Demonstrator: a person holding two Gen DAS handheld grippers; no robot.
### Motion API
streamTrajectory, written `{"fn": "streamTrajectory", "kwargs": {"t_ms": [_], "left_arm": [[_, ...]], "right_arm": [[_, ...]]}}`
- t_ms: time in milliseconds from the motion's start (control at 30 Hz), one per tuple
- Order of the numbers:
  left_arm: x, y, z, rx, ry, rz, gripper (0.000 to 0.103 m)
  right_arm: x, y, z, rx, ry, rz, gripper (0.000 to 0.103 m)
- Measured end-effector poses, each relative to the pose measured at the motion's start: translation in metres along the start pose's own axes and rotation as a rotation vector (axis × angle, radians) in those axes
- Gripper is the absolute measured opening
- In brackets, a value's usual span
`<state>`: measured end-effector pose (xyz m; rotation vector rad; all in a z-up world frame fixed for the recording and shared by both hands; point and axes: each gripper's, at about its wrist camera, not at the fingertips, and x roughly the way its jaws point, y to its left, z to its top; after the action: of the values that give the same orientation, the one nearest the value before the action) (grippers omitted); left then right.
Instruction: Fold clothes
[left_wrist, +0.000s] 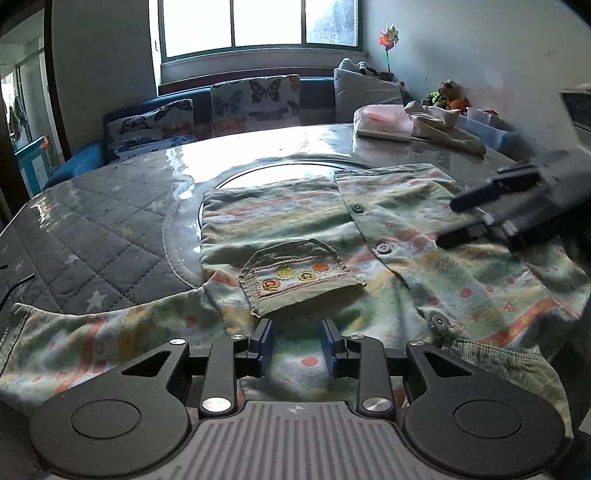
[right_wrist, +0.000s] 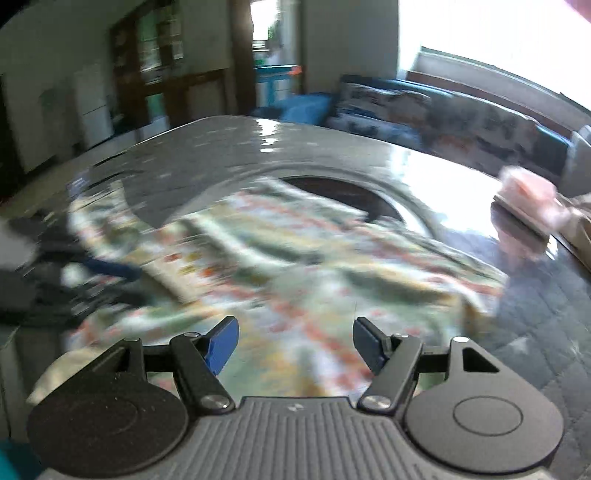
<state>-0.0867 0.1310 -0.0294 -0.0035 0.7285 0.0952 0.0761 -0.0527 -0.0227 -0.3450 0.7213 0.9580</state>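
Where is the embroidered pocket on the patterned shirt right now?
In the left wrist view, the pocket sits at centre on the patterned shirt, just beyond the left claw, left of the button row.

Bright window (left_wrist: 258, 22) above a blue sofa (left_wrist: 177, 107) with butterfly cushions (left_wrist: 255, 99).

Soft printed cloth shirt (left_wrist: 388, 266); glossy table cover (left_wrist: 110, 229).
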Motion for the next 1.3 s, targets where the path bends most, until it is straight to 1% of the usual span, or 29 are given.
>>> {"fn": "streamTrajectory", "kwargs": {"t_ms": [233,267,333,400,467,567,700,800,933,1000,1133,1200,1300], "left_arm": [[-0.001,0.001,-0.002,0.005,-0.007,-0.008,0.033],[-0.001,0.001,-0.002,0.008,-0.007,-0.009,0.033],[0.0,0.002,-0.001,0.011,-0.004,-0.013,0.034],[0.0,0.002,0.001,0.013,0.004,-0.018,0.035],[0.0,0.001,0.003,0.013,0.01,-0.022,0.036],[-0.002,0.001,0.007,0.007,-0.001,-0.024,0.038],[-0.001,0.005,0.014,-0.007,-0.013,-0.011,0.042],[0.003,0.01,0.015,-0.02,-0.005,0.004,0.042],[0.007,0.015,0.011,-0.032,0.013,0.01,0.043],[0.007,0.013,0.01,-0.028,0.014,0.011,0.043],[0.0,0.004,0.008,-0.016,-0.002,-0.01,0.045],[-0.004,-0.002,0.007,-0.006,-0.009,-0.023,0.045],[-0.008,-0.012,0.002,0.019,-0.012,-0.04,0.047]], "right_arm": [[0.035,-0.058,0.004,0.096,0.041,-0.129,0.07],[0.037,-0.064,0.004,0.104,0.041,-0.145,0.071],[0.04,-0.072,0.006,0.121,0.036,-0.152,0.071],[0.041,-0.072,0.011,0.125,0.03,-0.173,0.071],[0.042,-0.065,0.016,0.084,0.021,-0.189,0.073],[0.044,-0.045,0.022,0.03,0.013,-0.149,0.08],[0.053,-0.017,0.023,-0.028,0.03,-0.082,0.083],[0.053,0.001,0.017,-0.071,0.049,-0.047,0.083],[0.039,0.024,0.006,-0.12,0.056,-0.009,0.088],[0.031,0.033,0.0,-0.137,0.058,0.004,0.088],[0.013,0.053,-0.016,-0.183,0.065,0.025,0.089],[0.004,0.062,-0.025,-0.211,0.059,0.02,0.091],[-0.014,0.067,-0.04,-0.211,0.059,0.026,0.092]]}}
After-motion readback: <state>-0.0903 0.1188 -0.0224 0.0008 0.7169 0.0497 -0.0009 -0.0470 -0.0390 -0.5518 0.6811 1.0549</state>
